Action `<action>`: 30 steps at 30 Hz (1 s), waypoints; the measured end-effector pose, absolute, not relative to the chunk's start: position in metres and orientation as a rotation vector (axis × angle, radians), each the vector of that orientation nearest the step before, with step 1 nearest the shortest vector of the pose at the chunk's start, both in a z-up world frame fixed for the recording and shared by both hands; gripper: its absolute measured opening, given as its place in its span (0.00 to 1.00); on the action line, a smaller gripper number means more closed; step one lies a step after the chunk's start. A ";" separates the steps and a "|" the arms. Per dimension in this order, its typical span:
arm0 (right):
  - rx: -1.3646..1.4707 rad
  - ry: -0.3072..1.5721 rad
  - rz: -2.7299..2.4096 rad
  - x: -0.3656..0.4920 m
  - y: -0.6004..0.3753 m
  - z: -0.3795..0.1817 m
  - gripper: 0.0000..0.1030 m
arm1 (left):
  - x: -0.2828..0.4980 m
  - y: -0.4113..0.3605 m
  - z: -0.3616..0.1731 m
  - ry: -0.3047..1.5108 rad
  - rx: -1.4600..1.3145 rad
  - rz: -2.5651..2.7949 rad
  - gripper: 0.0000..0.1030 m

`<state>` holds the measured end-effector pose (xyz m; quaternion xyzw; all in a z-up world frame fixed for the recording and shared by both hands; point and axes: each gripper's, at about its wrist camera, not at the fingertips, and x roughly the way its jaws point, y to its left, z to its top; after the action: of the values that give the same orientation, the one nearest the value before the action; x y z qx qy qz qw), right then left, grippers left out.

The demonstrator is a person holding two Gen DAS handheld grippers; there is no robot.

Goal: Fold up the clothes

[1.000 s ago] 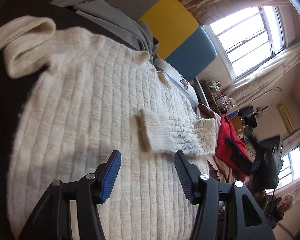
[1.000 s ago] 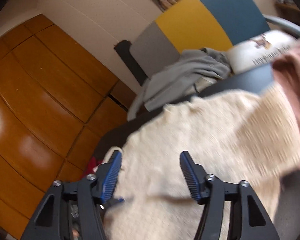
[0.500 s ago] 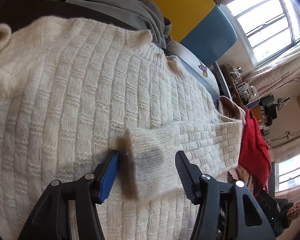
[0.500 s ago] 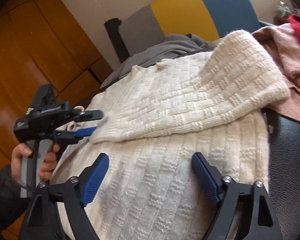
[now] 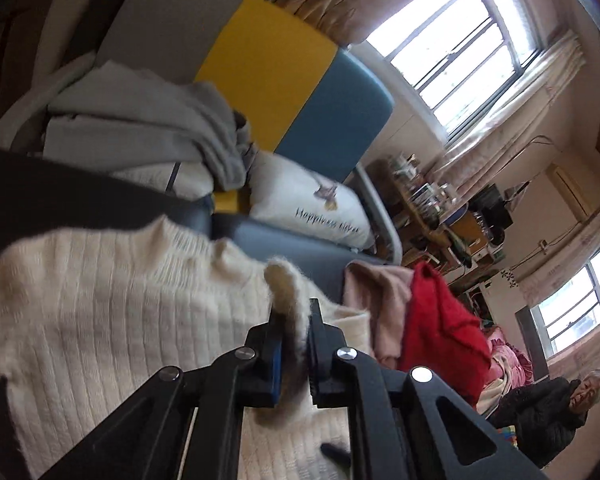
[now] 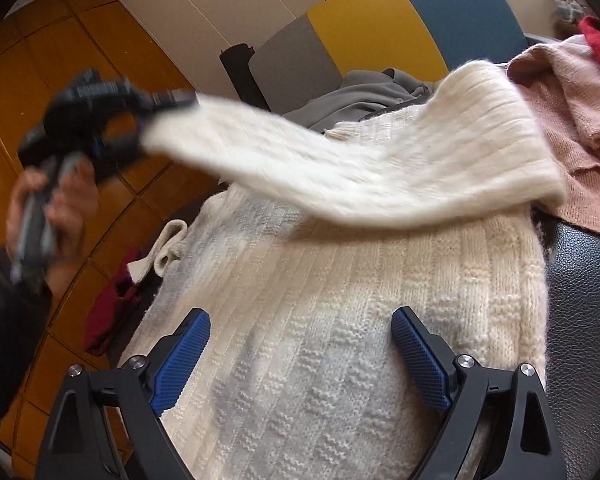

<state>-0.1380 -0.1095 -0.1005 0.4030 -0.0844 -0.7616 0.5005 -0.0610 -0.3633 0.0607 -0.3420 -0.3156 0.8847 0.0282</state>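
One sleeve (image 6: 340, 168) of the cream knit sweater (image 6: 340, 340) is pinched by the left gripper (image 5: 296, 344) and held raised above the sweater's body. Spread wide, the right gripper (image 6: 300, 356) is held over the sweater's lower body.
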 end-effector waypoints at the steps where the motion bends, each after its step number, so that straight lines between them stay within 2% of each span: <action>1: 0.974 -0.205 -1.840 -0.138 -0.109 -0.100 0.91 | -0.063 -0.365 0.079 -0.950 -1.015 2.752 0.08; 4: 0.972 -0.209 -1.836 -0.138 -0.107 -0.100 0.91 | -0.060 -0.377 0.114 -0.904 -0.937 2.814 0.08; 7: 0.972 -0.213 -1.836 -0.138 -0.108 -0.101 0.91 | -0.052 -0.395 0.122 -0.898 -0.921 2.871 0.08; 10: 0.973 -0.214 -1.834 -0.137 -0.109 -0.101 0.92 | -0.039 -0.414 0.099 -0.925 -0.999 2.903 0.08; 20: 1.027 -0.173 -1.849 -0.139 -0.117 -0.099 0.92 | -0.001 -0.470 -0.060 -1.195 -1.401 2.775 0.08; 25: 0.988 -0.140 -1.977 -0.159 -0.118 -0.071 0.89 | 0.004 -0.484 -0.084 -1.162 -1.484 2.763 0.08; 30: 0.949 -0.051 -2.164 -0.220 -0.132 -0.050 0.89 | 0.006 -0.493 -0.101 -1.143 -1.517 2.758 0.08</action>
<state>-0.2197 -0.1315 -0.0503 0.3717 -0.0200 -0.8471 0.3794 0.0059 -0.4930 -0.1013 -0.4506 -0.3395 0.8191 -0.1033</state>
